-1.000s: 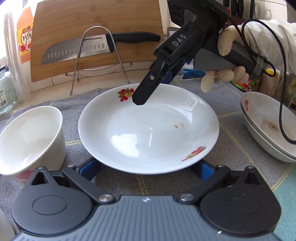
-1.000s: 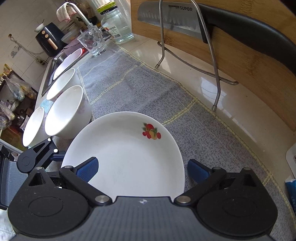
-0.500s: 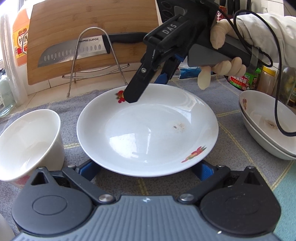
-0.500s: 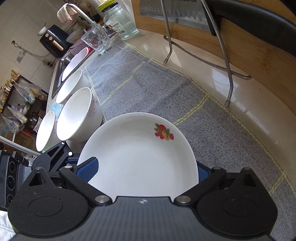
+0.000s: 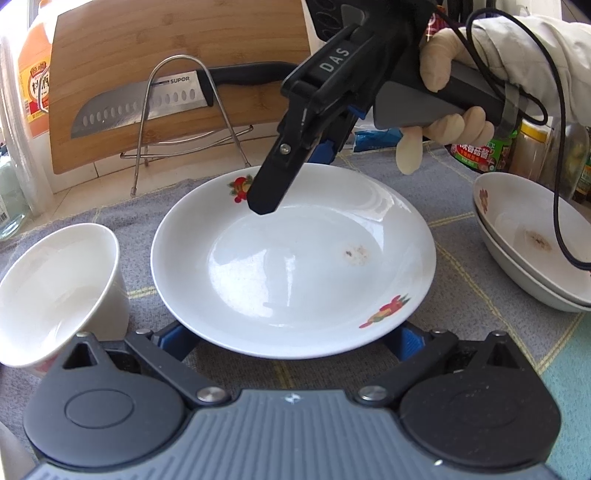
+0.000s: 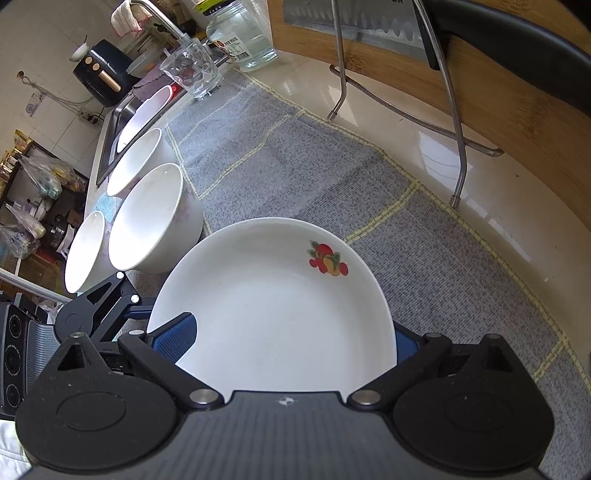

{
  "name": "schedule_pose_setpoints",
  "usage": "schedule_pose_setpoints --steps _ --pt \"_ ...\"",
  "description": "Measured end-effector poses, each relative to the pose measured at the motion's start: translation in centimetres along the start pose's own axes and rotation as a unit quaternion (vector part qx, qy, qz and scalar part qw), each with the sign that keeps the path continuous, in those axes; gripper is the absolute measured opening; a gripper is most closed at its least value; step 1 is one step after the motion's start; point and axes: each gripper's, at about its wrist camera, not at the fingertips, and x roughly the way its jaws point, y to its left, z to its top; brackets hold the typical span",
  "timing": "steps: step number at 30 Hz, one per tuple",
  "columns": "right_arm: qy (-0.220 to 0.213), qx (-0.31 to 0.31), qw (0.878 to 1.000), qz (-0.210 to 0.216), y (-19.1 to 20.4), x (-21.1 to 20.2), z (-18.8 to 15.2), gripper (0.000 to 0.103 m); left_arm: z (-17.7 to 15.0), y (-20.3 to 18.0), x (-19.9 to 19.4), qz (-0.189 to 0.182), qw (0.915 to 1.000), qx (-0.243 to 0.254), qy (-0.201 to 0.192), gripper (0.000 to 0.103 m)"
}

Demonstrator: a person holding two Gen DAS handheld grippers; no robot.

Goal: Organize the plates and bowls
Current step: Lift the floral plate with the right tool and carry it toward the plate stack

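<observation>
Right claw [image 5: 280, 192] moved back toward frame center, jaws apart w/ plate [image 5: 291, 262] rim between; left claw [image 5: 291, 338] apart, plate's near edge between.

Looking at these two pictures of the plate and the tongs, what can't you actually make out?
- Left view: the left tongs tips, hidden under the plate rim.
- Left view: stacked dishes, cut off by the right edge.
- Right view: whether the right tongs pinch the plate.
- Right view: the knife label, cut off by the top edge.
</observation>
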Motion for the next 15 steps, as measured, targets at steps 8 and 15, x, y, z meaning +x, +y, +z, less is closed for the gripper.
schedule_pose_setpoints --steps 8,15 --pt "-0.002 -0.007 1.000 0.000 1.4 -0.8 -0.8 0.103 0.2 -0.5 -1.6 -0.007 0.9998 0.012 0.013 0.101" --pt "-0.019 -0.004 1.000 -0.006 2.7 -2.2 -1.8 0.103 0.5 -0.9 -3.5 -0.020 0.9995 0.022 0.009 0.101"
